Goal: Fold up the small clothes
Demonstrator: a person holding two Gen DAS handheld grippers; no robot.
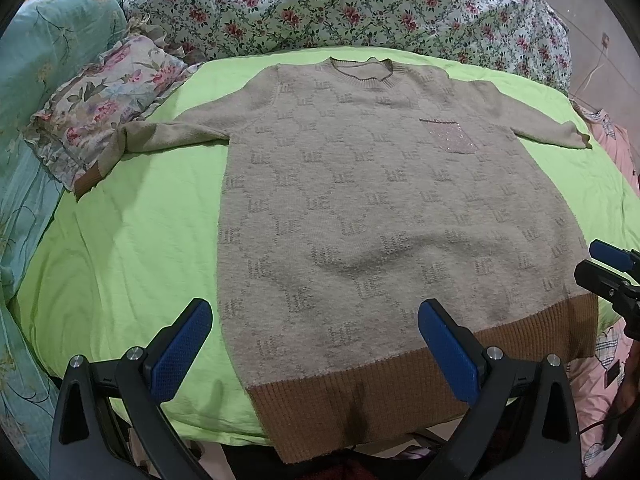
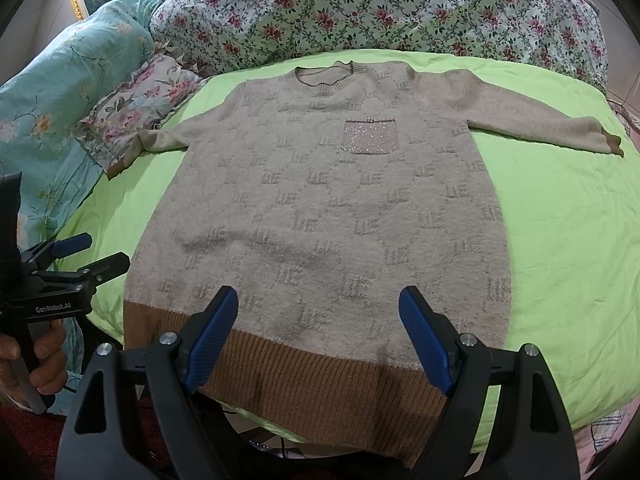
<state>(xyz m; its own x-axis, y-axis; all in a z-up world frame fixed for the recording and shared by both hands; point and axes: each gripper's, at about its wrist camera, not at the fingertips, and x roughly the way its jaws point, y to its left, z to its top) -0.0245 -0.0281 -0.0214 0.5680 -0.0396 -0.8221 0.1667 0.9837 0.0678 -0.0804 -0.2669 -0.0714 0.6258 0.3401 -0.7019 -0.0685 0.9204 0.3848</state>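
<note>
The beige knitted sweater with a woven letter pattern and a brown ribbed hem lies flat, front up, on the lime-green sheet of the bed. Its round neckline points toward the floral quilt at the far side. Both sleeves are spread outward; the brown cuff of one sleeve rests against a ruffled floral pillow. A small glittery chest pocket sits below the neckline. The hem band hangs slightly over the near edge of the bed.

Handling properties, as judged: the knit is soft, limp and light. It will drape and sag when lifted, will stretch if pulled from one point, and is not fragile. The fuzzy surface should grip the ribbed pads well, so slipping is unlikely. The pocket trim may snag and is best avoided.

Recommended hold points: the two corners of the ribbed hem, where the fabric is thickest, or a shoulder seam together with a sleeve for a lengthwise fold.

The left hand-held gripper hovers over the hem's left corner with its jaws spread wide, holding nothing. The right hand-held gripper hovers over the hem's middle, jaws likewise wide apart and empty.
</note>
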